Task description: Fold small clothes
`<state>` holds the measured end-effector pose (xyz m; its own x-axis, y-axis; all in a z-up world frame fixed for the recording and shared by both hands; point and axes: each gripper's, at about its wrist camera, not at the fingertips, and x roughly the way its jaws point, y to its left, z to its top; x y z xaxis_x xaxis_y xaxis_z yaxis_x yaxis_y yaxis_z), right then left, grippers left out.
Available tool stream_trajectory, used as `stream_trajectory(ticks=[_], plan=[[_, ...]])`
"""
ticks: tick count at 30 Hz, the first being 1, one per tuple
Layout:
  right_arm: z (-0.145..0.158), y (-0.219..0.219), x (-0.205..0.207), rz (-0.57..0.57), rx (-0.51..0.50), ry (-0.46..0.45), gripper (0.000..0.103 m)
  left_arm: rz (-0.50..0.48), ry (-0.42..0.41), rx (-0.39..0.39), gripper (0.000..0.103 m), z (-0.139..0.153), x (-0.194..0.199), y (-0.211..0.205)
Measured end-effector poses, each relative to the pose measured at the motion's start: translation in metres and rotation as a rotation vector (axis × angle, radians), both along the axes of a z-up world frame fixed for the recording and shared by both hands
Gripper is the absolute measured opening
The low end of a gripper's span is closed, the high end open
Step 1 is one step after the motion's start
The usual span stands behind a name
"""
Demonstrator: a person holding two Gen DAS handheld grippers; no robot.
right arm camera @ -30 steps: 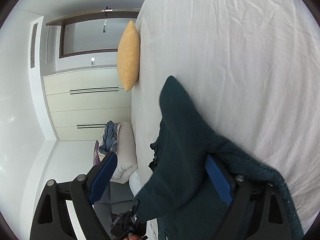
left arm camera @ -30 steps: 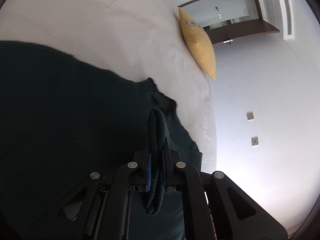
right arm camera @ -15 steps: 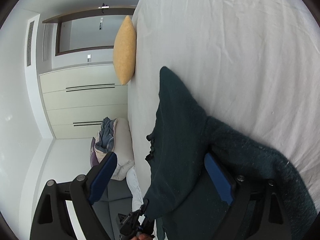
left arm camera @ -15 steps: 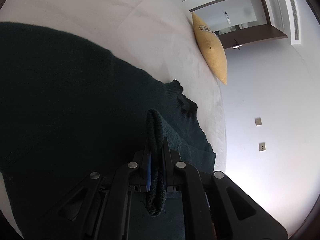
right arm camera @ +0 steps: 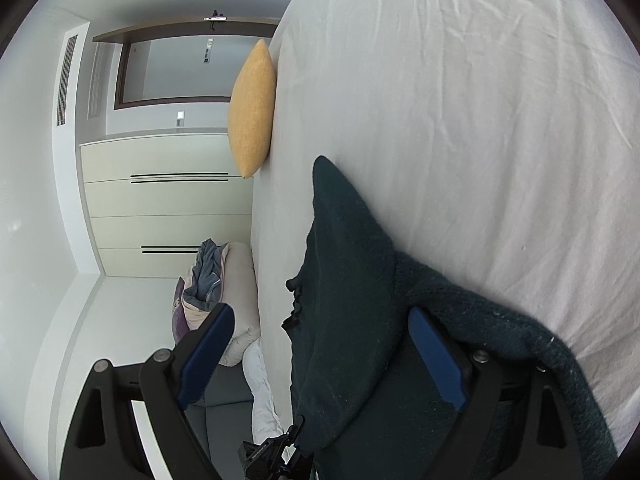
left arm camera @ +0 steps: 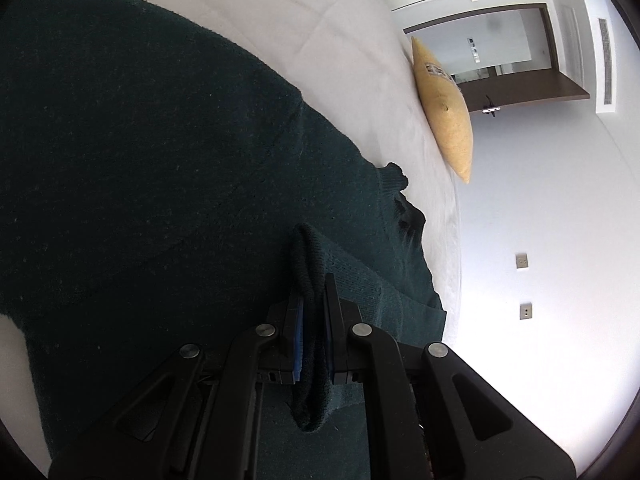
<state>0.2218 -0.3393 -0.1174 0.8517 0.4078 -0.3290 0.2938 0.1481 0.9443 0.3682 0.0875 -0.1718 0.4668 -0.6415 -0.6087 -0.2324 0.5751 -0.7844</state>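
Note:
A dark green knit sweater (left arm camera: pixel 160 168) lies spread on the white bed sheet (left arm camera: pixel 312 24). My left gripper (left arm camera: pixel 311 292) is shut on a rolled edge of the sweater, low over the cloth. In the right wrist view my right gripper (right arm camera: pixel 320 340) is wide open, its blue pads (right arm camera: pixel 434 354) apart, with a raised fold of the same sweater (right arm camera: pixel 348 280) standing between the fingers and draped past the right finger onto the sheet (right arm camera: pixel 480 120).
A yellow cushion (left arm camera: pixel 442 112) (right arm camera: pixel 252 108) stands at the bed's far edge. Beyond the bed are white wardrobe doors (right arm camera: pixel 160 200), a pile of bedding and clothes (right arm camera: pixel 216 280) and a white wall with sockets (left arm camera: pixel 524 284).
The left gripper has moved over the sweater with the edge still clamped; more of the sweater fills its view. The right gripper stays open; the fold between its fingers has barely shifted.

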Motion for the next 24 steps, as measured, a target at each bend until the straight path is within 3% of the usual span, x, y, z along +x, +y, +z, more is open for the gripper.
stream_trajectory(ticks=[7, 11, 14, 17, 20, 22, 24], plan=[[0.011, 0.009, -0.005, 0.090, -0.052, 0.054, 0.090, -0.039, 0.009, -0.001, 0.008, -0.001, 0.004, 0.000], [0.037, 0.010, -0.011, 0.135, -0.105, 0.035, 0.092, -0.037, 0.025, 0.022, 0.010, 0.006, 0.001, 0.006], [0.064, 0.005, 0.002, 0.184, -0.187, -0.011, 0.092, -0.015, -0.009, 0.127, 0.010, 0.027, -0.006, 0.010], [0.073, -0.003, 0.037, 0.283, -0.206, -0.055, 0.092, -0.056, -0.106, 0.255, 0.010, 0.059, -0.009, -0.007], [0.062, -0.015, 0.077, 0.344, -0.184, -0.043, 0.091, -0.126, -0.205, 0.353, 0.010, 0.083, -0.006, -0.040], [0.052, -0.021, 0.102, 0.370, -0.172, -0.035, 0.091, -0.188, -0.223, 0.418, 0.010, 0.082, 0.001, -0.066], [0.041, -0.022, 0.122, 0.400, -0.164, -0.021, 0.091, -0.221, -0.208, 0.424, 0.010, 0.070, 0.008, -0.082]])
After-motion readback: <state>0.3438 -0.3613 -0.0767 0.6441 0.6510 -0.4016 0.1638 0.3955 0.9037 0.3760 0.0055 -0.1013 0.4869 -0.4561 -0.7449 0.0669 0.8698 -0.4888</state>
